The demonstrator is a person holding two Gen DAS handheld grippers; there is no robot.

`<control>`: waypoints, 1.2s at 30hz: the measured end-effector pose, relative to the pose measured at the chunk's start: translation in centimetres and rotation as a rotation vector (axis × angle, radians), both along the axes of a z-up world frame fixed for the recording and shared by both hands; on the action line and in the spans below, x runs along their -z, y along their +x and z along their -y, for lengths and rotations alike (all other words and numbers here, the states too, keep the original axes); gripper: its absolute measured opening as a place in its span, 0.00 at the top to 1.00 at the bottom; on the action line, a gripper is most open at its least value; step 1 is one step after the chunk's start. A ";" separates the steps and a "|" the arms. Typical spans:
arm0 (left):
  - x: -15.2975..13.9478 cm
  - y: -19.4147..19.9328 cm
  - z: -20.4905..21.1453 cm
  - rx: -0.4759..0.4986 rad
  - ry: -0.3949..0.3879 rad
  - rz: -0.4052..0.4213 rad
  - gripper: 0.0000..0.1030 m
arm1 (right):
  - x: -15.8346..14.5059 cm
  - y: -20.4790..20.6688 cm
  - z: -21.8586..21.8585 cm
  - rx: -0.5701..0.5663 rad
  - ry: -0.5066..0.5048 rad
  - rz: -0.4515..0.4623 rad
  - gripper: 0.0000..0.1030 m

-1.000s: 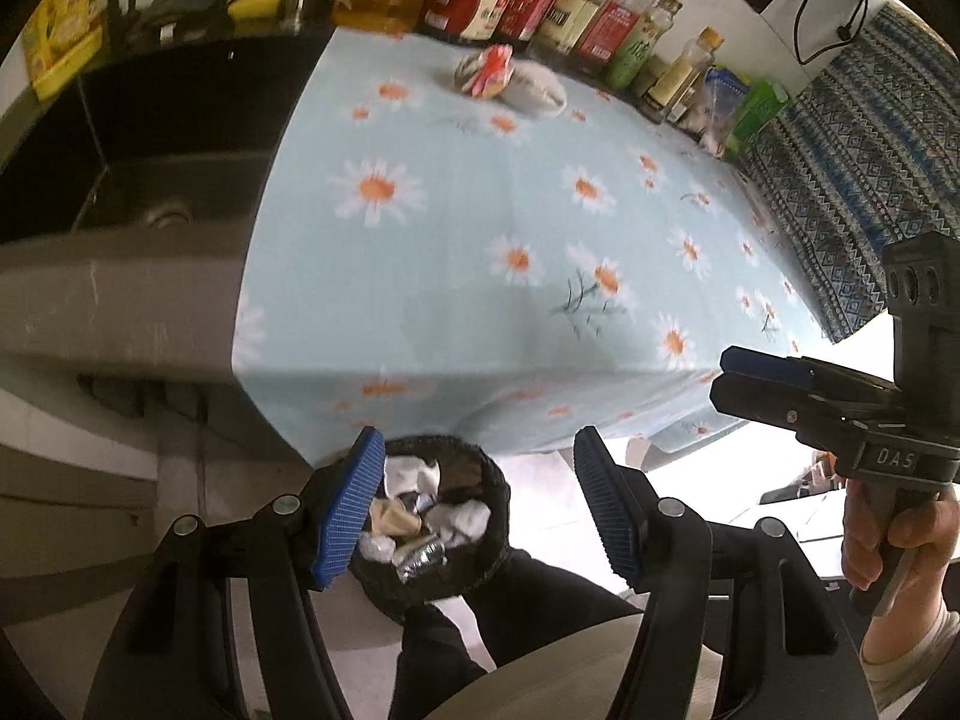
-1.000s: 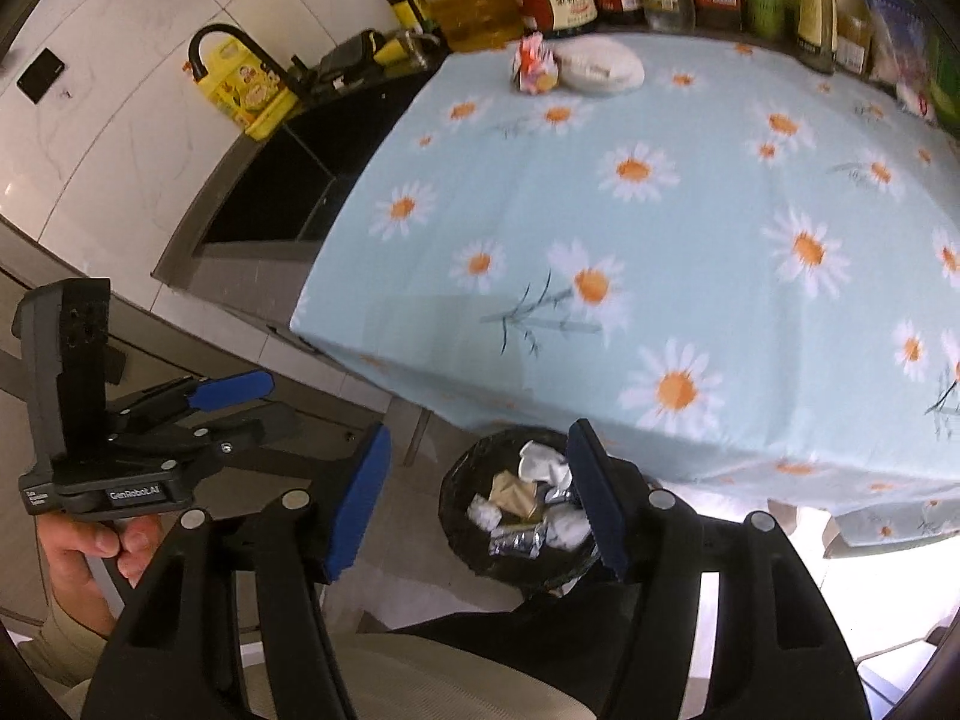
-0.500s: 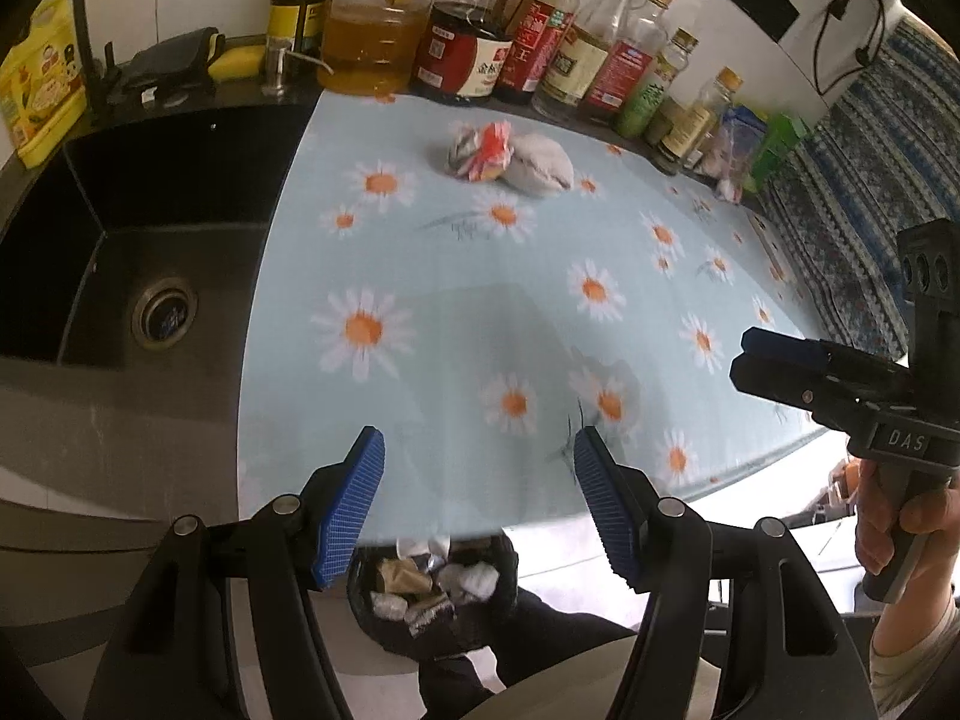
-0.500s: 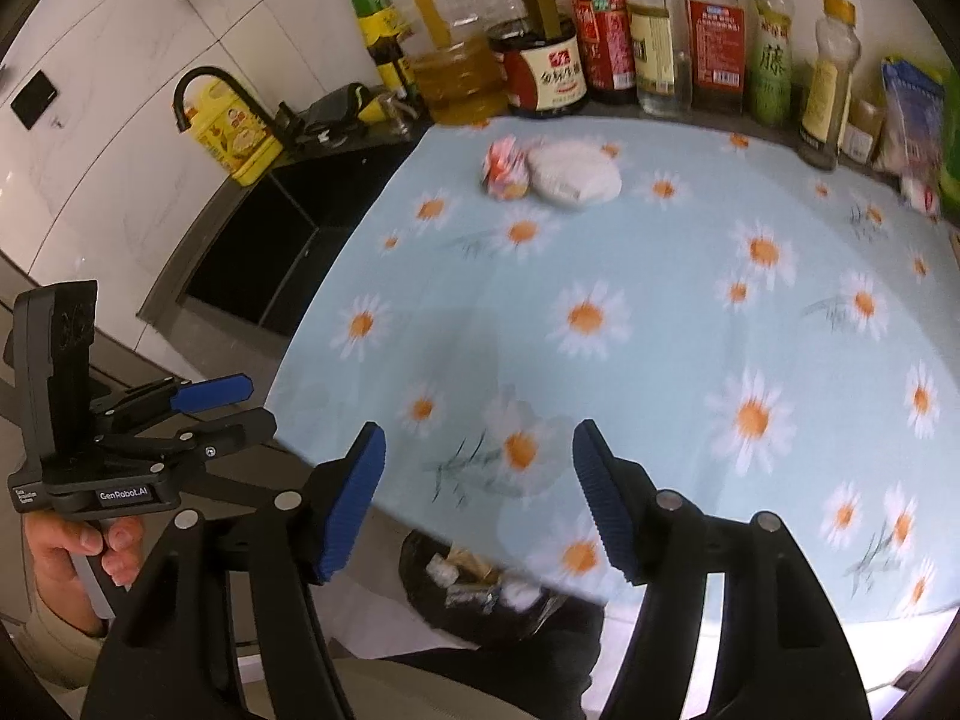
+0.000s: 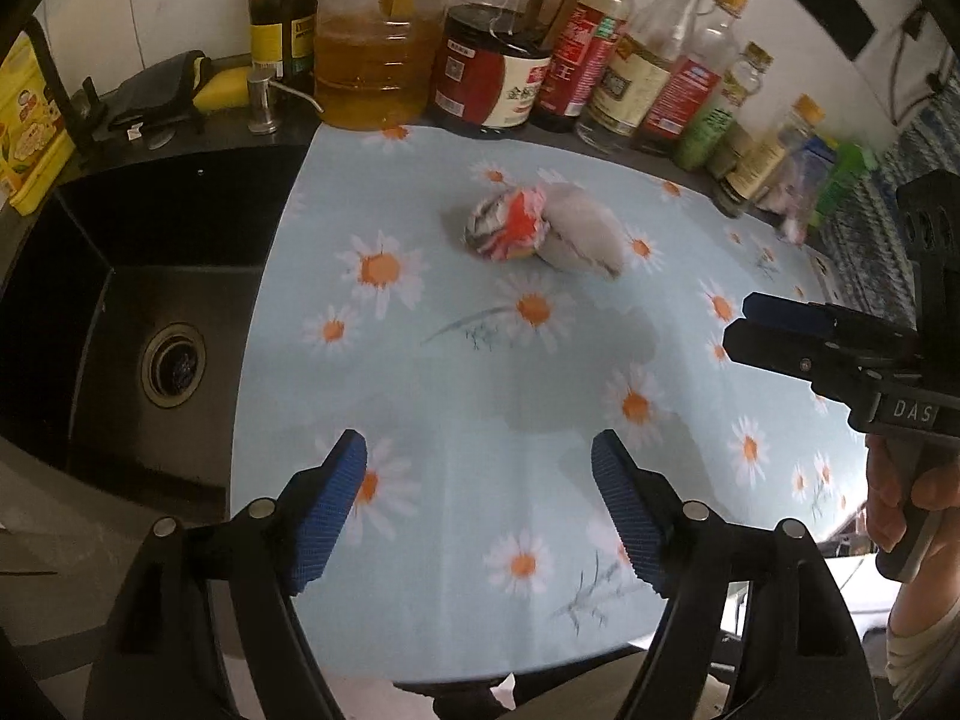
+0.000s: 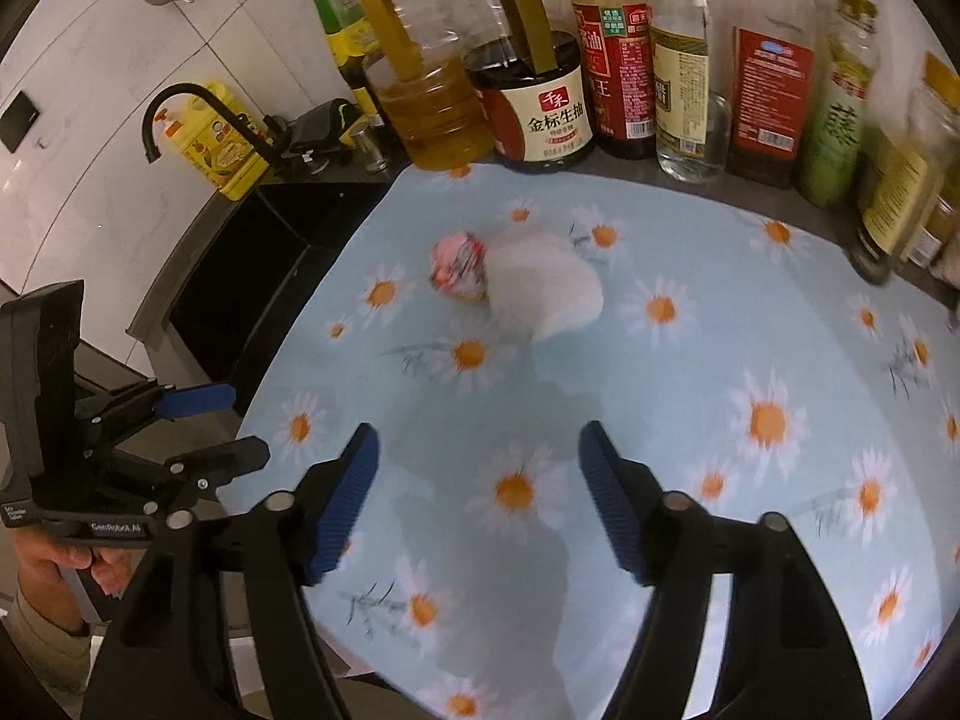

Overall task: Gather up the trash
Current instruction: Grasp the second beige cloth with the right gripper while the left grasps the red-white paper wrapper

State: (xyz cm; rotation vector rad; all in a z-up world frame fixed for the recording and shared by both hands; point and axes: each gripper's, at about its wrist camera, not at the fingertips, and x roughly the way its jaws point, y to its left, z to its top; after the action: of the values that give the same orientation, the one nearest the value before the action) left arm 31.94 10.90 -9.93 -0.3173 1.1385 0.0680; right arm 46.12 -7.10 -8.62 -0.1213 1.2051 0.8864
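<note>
Two bits of trash lie on the bench, on a pale blue cloth (image 5: 456, 540) printed with daisies: a crumpled red-and-white wrapper (image 5: 509, 227) and, touching it on its right, a wad of white paper (image 5: 579, 234). They sit toward the back of the bench, near the row of bottles (image 6: 624, 54) along the wall, and well apart from both grippers.

The left gripper (image 5: 479, 501) hangs over the near part of the cloth, pointing steeply down. Its jaws are opening, with nothing between the blue pads but the daisy print below. The right gripper (image 6: 478, 498) hangs beside it over the same stretch of cloth, and its jaws are opening too, likewise empty. Each gripper shows at the edge of the other's view, with a hand (image 6: 66, 558) wrapped round its grip.

To the left of the cloth is a black sink (image 5: 150, 312) with a round drain, a curved black tap (image 6: 198, 114) and a yellow carton (image 6: 219, 141) behind it.
</note>
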 end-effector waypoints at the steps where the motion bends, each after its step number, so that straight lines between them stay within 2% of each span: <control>1: 0.1 0.6 0.0 -0.006 0.003 -0.003 0.27 | 0.2 0.6 -0.1 -0.008 0.001 -0.002 0.31; 13: 2.5 6.9 -0.5 -0.057 0.019 -0.065 0.27 | 4.1 7.4 -2.9 -0.093 0.005 -0.060 0.31; 20: 3.1 9.5 -0.2 -0.064 0.019 -0.080 0.27 | 5.7 9.7 -3.5 -0.117 0.026 -0.100 0.31; 24: 3.3 10.9 -0.2 -0.069 0.024 -0.087 0.27 | 6.9 10.9 -3.4 -0.113 0.041 -0.162 0.44; 26: 3.4 11.4 -0.1 -0.067 0.028 -0.092 0.27 | 7.3 11.1 -3.5 -0.120 0.049 -0.179 0.45; 32: 3.9 12.9 -0.2 -0.060 0.014 -0.091 0.29 | 8.1 11.6 -3.5 -0.145 0.078 -0.211 0.57; 36: 4.4 13.8 -0.1 -0.057 0.007 -0.092 0.29 | 8.5 11.9 -2.9 -0.145 0.109 -0.243 0.78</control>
State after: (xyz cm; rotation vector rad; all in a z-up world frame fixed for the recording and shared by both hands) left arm 45.73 11.05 -14.29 -0.3433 1.2198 0.1381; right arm 58.01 -4.16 -17.15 -0.0122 1.3827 1.1159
